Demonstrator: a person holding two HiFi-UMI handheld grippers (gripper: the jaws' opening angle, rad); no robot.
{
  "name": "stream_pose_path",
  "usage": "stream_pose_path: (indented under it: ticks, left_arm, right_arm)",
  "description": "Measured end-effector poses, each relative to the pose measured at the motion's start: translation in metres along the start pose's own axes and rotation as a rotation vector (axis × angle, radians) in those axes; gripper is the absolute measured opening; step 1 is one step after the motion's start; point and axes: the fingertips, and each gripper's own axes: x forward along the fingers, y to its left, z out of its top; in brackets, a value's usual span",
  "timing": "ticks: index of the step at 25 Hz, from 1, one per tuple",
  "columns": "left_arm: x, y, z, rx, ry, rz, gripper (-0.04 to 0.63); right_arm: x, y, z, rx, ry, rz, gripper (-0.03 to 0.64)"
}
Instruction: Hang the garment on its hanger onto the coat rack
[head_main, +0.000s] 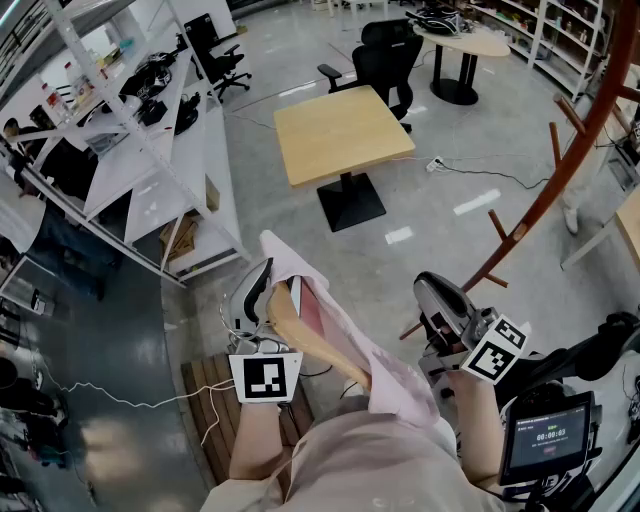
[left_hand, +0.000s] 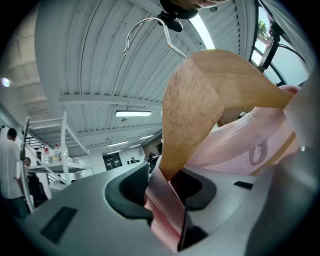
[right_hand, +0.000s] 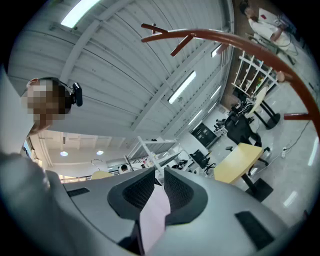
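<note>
Down at the left, the left tongs (left_hand: 167, 182) are part-closed and biting. The hanger (left_hand: 215, 95) has its wooden end wedged between the pads, and a fold of the pink garment (left_hand: 252, 147) is pinched in alongside it. That view alone gives us the hook (left_hand: 145, 30), bare wire curving up against the ceiling, free in the air. In the head view the hanger slants from the left tongs down toward the person's chest, the garment draped over it and trailing right. Across to the right tongs (right_hand: 159, 187): pads nearly together, a thin flap of the pink cloth clamped between them. So the garment is up in the air between the two tongs, in front of the person. Only the right gripper view shows the coat rack (right_hand: 240, 42) arching overhead with its pegs. The head view puts it off to the right, apart from the garment, with a table (head_main: 340, 135) beyond.
</note>
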Motion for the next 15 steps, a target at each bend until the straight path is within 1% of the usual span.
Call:
stream_pose_path:
  ticks: [4,7,11,15]
  left_arm:
    - [0.031,-0.007,0.003,0.013,-0.024,-0.074,0.132]
    - [0.052,-0.022,0.011,0.03,-0.055,-0.123,0.132]
    - [0.086,-0.051,0.028,0.044,-0.084,-0.192,0.132]
    - [0.122,-0.091,0.052,0.069,-0.113,-0.265,0.132]
  right_arm:
    - [-0.005,-0.014,0.019,-0.018,-0.05,-0.062,0.064]
    - [-0.023,-0.022,0.031,-0.036,-0.089,-0.11,0.064]
    - [-0.052,-0.032,0.057,-0.069,-0.144,-0.176,0.064]
    - [-0.081,-0.047,0.088,-0.092,-0.193,-0.216,0.064]
